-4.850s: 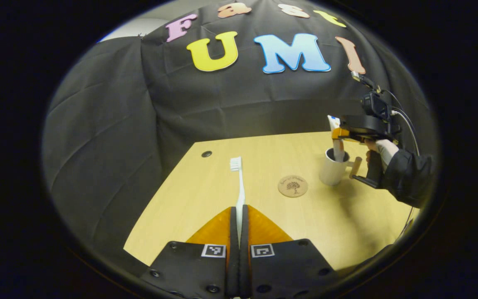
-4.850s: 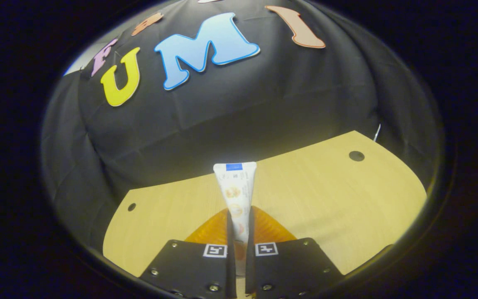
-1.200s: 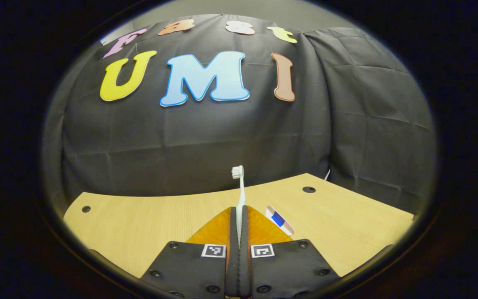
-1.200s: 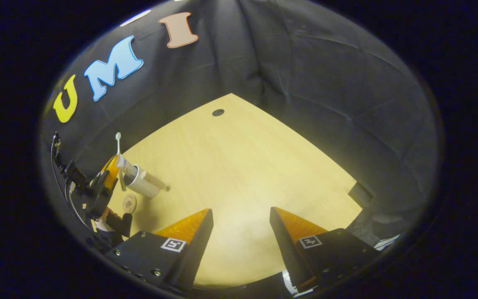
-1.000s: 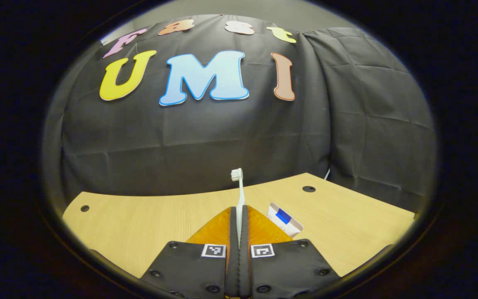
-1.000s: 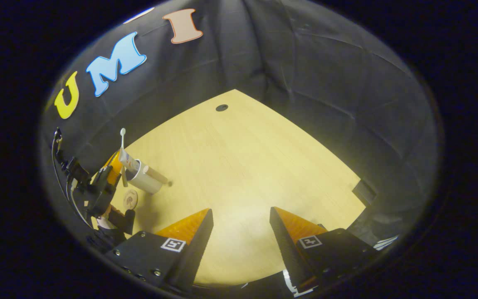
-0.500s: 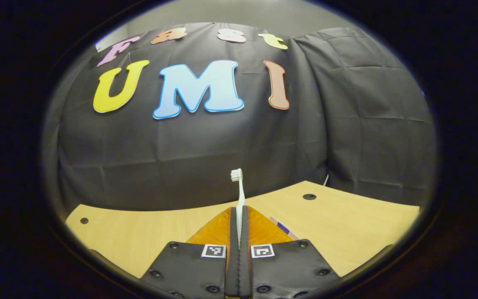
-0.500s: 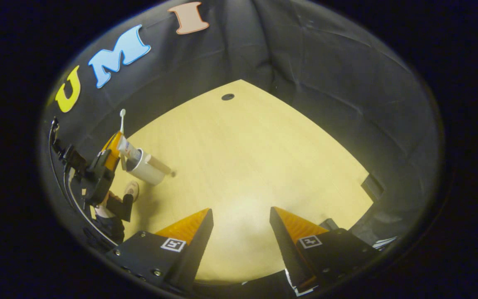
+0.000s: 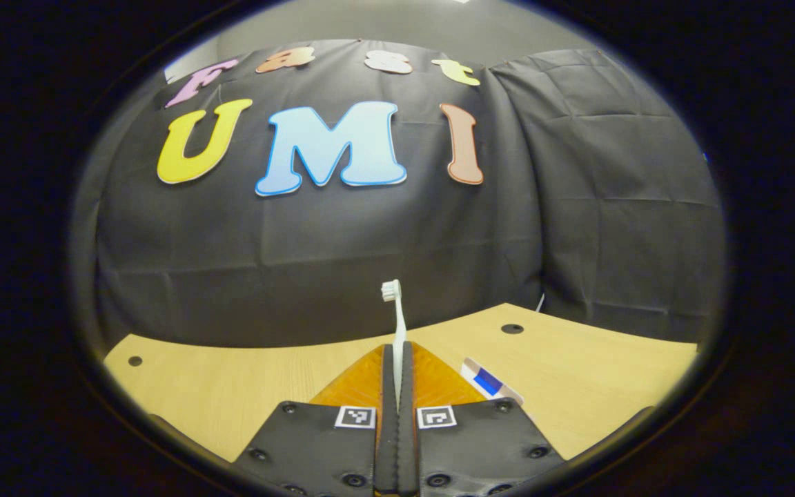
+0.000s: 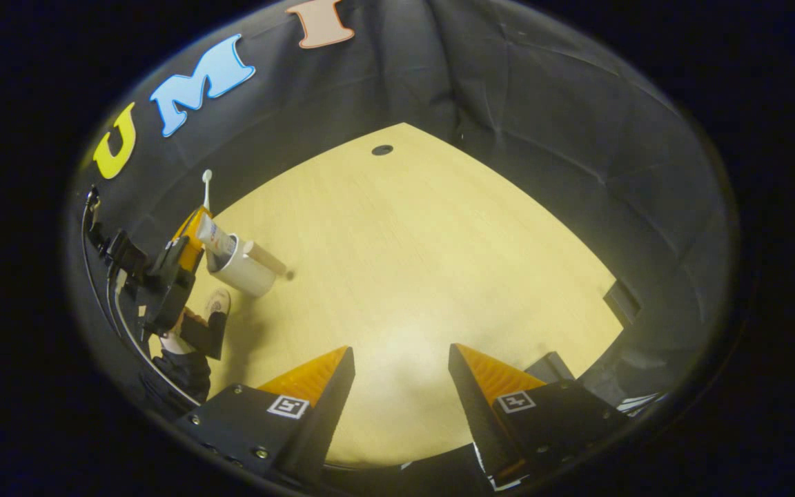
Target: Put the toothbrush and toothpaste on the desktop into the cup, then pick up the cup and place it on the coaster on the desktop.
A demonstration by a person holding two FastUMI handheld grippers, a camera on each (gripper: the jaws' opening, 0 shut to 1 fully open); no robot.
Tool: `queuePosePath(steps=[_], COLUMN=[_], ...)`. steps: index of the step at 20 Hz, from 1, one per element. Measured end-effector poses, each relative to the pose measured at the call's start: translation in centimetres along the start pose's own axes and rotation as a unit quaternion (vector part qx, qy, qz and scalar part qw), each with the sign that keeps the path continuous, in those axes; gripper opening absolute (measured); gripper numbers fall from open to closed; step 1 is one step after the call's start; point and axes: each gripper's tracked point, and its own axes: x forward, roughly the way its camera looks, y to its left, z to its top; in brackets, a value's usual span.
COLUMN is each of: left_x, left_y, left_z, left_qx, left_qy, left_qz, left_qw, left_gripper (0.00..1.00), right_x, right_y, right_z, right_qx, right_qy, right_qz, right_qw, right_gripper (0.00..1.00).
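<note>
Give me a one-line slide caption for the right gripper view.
Open right gripper hovers over the desk while the left gripper holds the toothbrush by the cup.

Black hand-held gripper point(image 9: 397, 359) bodies bear square coded markers and screws.

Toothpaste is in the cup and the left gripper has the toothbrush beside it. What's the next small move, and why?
Probably ease the left gripper down and toward the cup, then open. Its fingers are shut on the toothbrush, which stands head-up by the rim in the right gripper view. The toothpaste already leans inside. The right gripper hangs open, well clear.
</note>
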Motion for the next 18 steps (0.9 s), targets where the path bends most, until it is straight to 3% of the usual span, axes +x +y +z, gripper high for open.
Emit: queuePosePath(steps=[10,18], left_x=[-0.5,-1.9], left_y=[0.8,1.0], left_z=[-2.3,-4.0], left_qx=[-0.002,0.0], left_qy=[0.021,0.039], left_qz=[0.022,0.024], left_qw=[1.0,0.999], left_gripper=[0.07,0.15], right_x=[-0.3,-0.1], right_y=[-0.1,0.4], right_z=[-0.5,-1.1], right_qx=[0.004,-0.001], right_qy=[0.004,0.008], right_qz=[-0.009,0.001], right_qw=[1.0,1.0], right_gripper=[0.83,0.83])
